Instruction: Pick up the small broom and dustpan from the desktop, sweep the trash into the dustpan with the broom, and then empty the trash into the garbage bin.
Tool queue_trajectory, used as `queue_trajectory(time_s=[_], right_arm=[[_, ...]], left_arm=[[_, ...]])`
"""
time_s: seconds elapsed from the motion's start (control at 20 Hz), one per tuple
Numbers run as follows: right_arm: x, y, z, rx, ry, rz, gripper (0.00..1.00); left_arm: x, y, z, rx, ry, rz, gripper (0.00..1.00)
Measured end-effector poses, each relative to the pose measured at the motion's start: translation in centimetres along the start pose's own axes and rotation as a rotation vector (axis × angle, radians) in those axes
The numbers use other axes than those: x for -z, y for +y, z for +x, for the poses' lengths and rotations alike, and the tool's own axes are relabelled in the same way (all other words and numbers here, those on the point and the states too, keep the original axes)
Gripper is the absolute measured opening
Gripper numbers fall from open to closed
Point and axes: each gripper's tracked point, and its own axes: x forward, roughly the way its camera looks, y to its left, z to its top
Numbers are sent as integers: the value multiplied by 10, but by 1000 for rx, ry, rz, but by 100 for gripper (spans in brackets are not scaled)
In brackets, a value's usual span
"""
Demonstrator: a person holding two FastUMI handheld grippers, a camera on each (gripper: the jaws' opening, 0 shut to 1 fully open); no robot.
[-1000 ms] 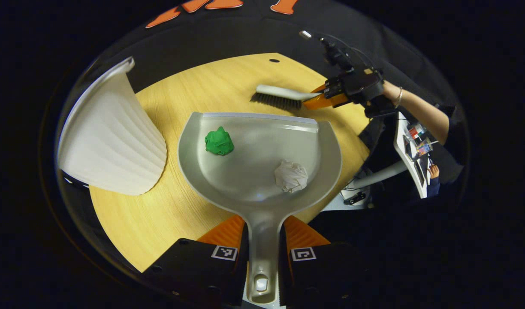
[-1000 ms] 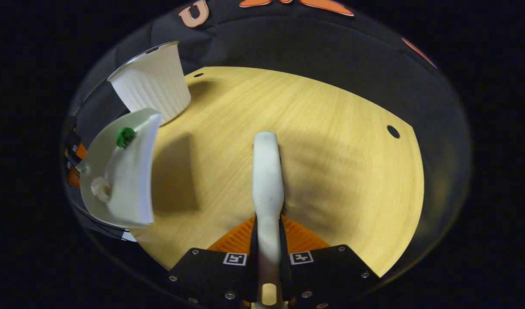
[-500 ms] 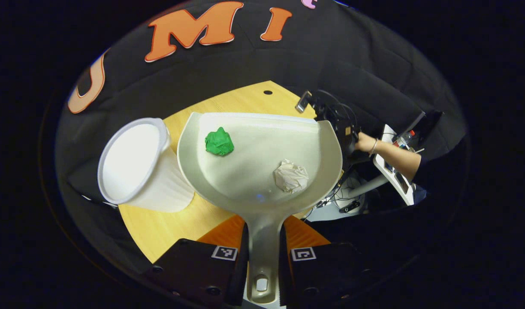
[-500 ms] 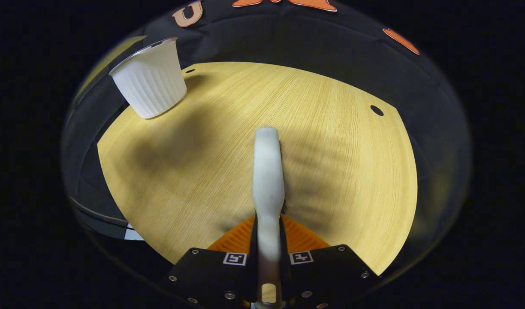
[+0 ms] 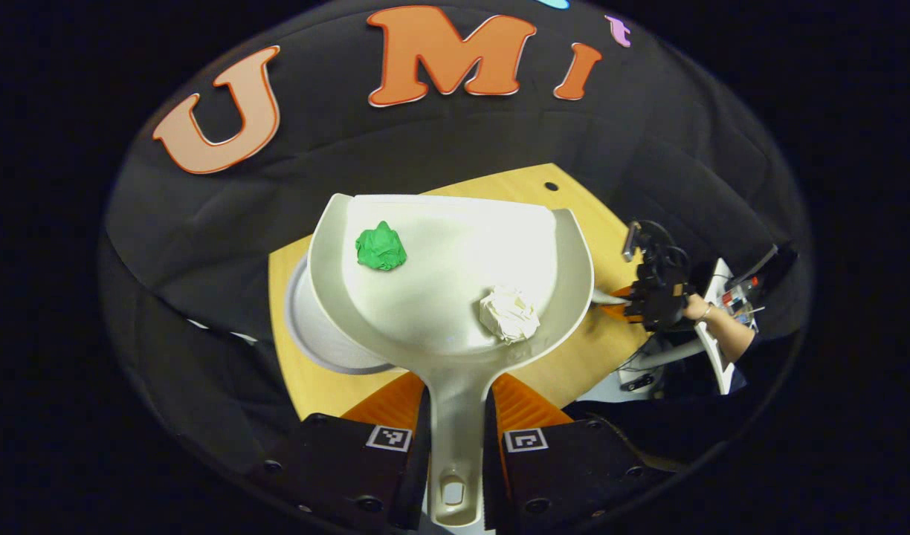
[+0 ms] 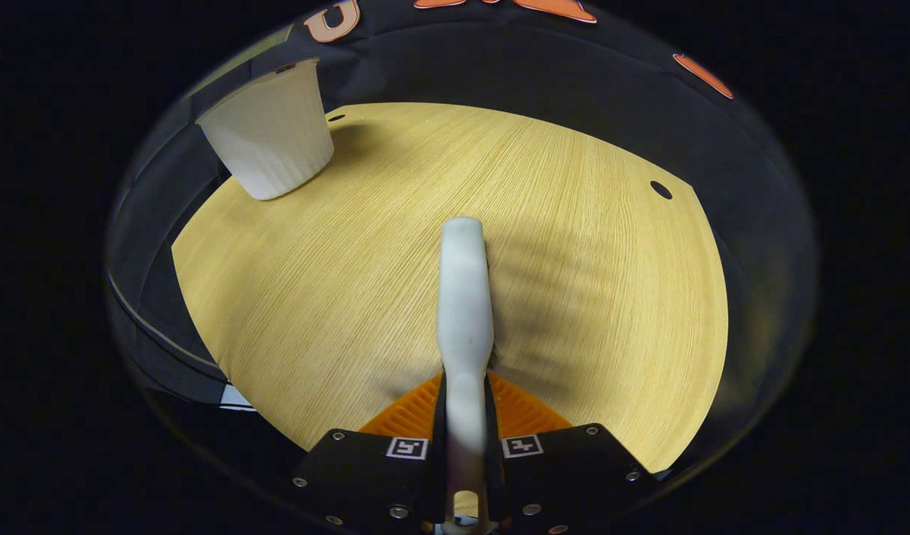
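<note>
My left gripper (image 5: 455, 438) is shut on the handle of the pale dustpan (image 5: 440, 297), held high above the table. In the pan lie a green paper ball (image 5: 381, 247) and a white paper ball (image 5: 508, 314). The white ribbed garbage bin (image 5: 314, 334) peeks out below the pan's left edge; it also stands at the table's far left corner (image 6: 269, 134) in the right gripper view. My right gripper (image 6: 466, 446) is shut on the white broom (image 6: 464, 297), which lies low over the table; that gripper shows far off (image 5: 652, 297) with a hand on it.
The round wooden table (image 6: 574, 260) has small holes near its far edge (image 6: 660, 189). A forearm (image 5: 726, 334) and a desk with small items (image 5: 730, 297) are at the right, off the table.
The dustpan has risen and moved left, now covering much of the bin's mouth. The right gripper and broom have hardly moved.
</note>
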Motion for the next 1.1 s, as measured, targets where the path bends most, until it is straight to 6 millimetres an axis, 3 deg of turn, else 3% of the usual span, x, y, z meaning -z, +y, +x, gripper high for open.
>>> queue_trajectory(time_s=[0.2, 0.4, 0.65, 0.9, 1.1], right_arm=[[0, 0, 0, -3, 17, -3, 22], [1, -1, 1, 3, 36, -1, 22], [2, -1, 1, 6, 39, 6, 21], [2, -1, 0, 14, 44, 18, 21], [3, -1, 1, 18, 45, 30, 22]], left_arm=[[14, 68, 3, -109, 115, 52, 31], [23, 95, 3, -190, 181, 112, 31], [33, 120, -2, -254, 302, 220, 31], [27, 147, -5, -342, 359, 349, 31], [27, 142, -2, -312, 356, 357, 31]])
